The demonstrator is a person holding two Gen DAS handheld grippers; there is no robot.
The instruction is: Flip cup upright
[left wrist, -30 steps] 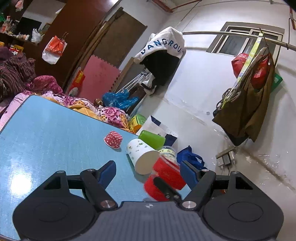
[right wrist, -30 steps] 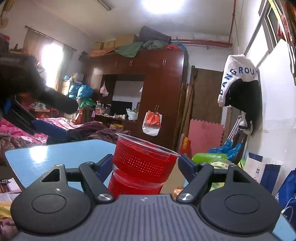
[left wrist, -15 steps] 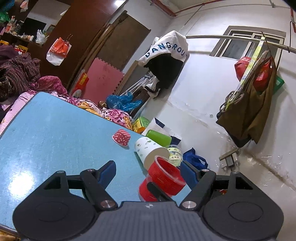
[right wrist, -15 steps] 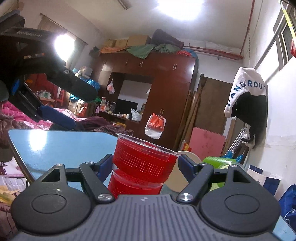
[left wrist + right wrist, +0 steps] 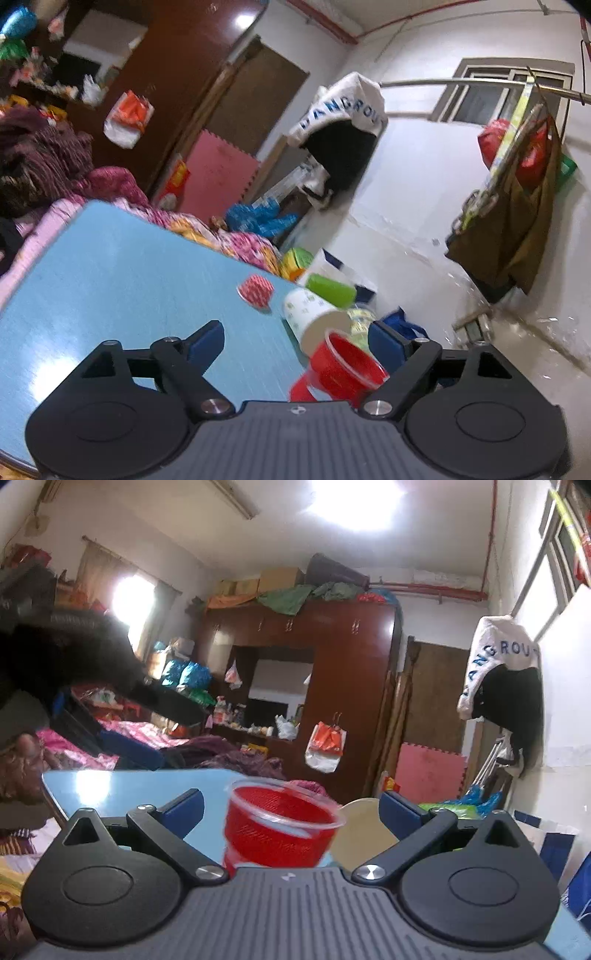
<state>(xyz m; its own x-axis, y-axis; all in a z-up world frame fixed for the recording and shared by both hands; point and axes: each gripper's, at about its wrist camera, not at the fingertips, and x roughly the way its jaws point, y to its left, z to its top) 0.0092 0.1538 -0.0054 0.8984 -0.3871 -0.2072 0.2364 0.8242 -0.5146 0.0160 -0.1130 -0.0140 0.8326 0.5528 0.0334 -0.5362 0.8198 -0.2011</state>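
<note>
A red plastic cup (image 5: pixel 277 827) stands upright on the blue table (image 5: pixel 122 786), mouth up, between the fingers of my right gripper (image 5: pixel 291 808). The jaws stand wide apart and do not touch the cup. In the left wrist view the same red cup (image 5: pixel 343 365) sits near the table's right edge, close to my left gripper's right finger. My left gripper (image 5: pixel 295 339) is open and empty above the blue table (image 5: pixel 110 280).
A white paper cup (image 5: pixel 314 317) lies on its side behind the red cup. A green cup (image 5: pixel 332 290) lies on its side further back. A small red polka-dot cup (image 5: pixel 255 291) lies on the table. Beyond the table's right edge are bags and floor.
My right gripper has opened and let go of the red cup, which now stands free. The left gripper has pulled back and up a little.
</note>
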